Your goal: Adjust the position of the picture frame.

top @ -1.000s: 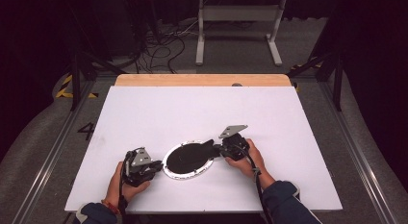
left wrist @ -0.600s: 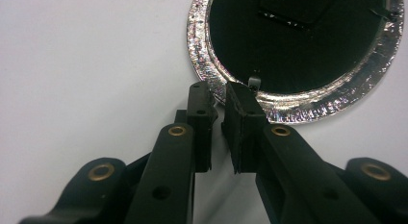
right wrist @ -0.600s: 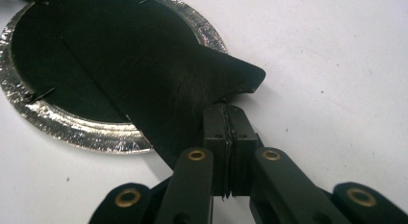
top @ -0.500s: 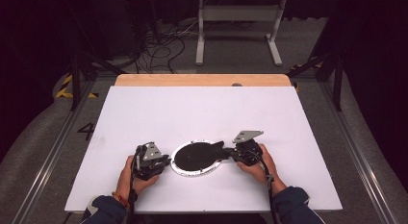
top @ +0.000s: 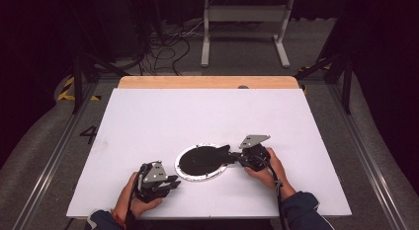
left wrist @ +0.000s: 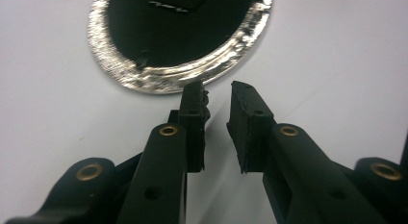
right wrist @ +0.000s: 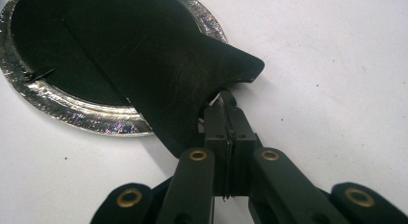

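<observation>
The foil plate [top: 190, 174] sits on the white bench [top: 207, 116] near its front edge, between the two hands. A black sheet [top: 205, 158] lies across the plate, and one corner of it sticks out past the rim at about 2 o'clock. The right tongs [top: 236, 157] are pressed together on that corner; in the right gripper view [right wrist: 226, 106] the jaws meet with the sheet's edge pinched at their tips. The left tongs [top: 170, 183] lie at the plate's 8 o'clock, just off the rim and touching nothing. Their jaws have just been opening and now stand slightly spread with only bare bench between them, as the left gripper view [left wrist: 216, 96] shows.

The step in hand looks like peeling or lifting the sheet off the plate. Next, the right tongs probably need to draw the corner up and away while the left tongs steady the foil rim [left wrist: 168, 82], so the light plate does not follow.
</observation>
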{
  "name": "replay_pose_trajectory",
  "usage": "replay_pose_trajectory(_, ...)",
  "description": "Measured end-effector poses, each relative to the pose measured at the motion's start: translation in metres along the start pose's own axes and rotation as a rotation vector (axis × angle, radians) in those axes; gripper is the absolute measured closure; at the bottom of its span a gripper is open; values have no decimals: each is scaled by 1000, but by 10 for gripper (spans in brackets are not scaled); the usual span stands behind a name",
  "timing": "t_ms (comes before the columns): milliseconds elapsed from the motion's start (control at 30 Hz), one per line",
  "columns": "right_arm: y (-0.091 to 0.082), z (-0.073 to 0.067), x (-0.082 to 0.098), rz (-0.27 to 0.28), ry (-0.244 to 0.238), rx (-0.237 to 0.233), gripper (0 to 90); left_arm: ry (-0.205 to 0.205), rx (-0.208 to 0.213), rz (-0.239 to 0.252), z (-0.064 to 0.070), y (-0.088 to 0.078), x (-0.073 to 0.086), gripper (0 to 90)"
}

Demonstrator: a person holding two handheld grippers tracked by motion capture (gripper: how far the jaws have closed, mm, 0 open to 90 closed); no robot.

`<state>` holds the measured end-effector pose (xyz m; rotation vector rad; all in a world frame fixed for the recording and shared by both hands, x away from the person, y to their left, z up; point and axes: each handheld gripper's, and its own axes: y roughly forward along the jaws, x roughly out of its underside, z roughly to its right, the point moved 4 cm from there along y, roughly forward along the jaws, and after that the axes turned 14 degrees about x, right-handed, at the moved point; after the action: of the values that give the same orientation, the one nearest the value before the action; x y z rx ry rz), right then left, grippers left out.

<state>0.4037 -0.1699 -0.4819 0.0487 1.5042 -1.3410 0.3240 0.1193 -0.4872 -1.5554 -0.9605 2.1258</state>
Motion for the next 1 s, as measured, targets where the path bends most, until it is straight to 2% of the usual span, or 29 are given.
replay_pose_trajectory(100, 0, 0, 0, 3, -1, 2, 900, 9, -9, -25, -1, 8, -3, 749)
replay_pose_trajectory(233, 0, 0, 1, 4, 4, -12, 900, 11, -18, -17, -4, 12, -7, 732)
replay_pose_trajectory(267, -1, -1, 2, 6, 4, -12, 900, -2, -13, -13, -5, 13, -8, 735)
replay_pose_trajectory(433, -5, -3, 6, 13, 8, -19, 900, 15, -31, -27, -9, 13, -10, 739)
replay_pose_trajectory(533, -9, -5, 10, 17, 4, -20, 900, 8, -35, -21, -14, 12, -11, 736)
replay_pose_trajectory(567, -12, -9, 11, 14, -9, -10, 900, -11, -35, -8, -20, 12, -11, 744)
replay_pose_trajectory(667, -16, -13, 13, 9, -21, -1, 900, -3, -47, -11, -25, 12, -13, 739)
replay_pose_trajectory(1000, -23, -19, 17, -5, -22, -24, 900, -9, -55, 5, -36, 13, -15, 751)
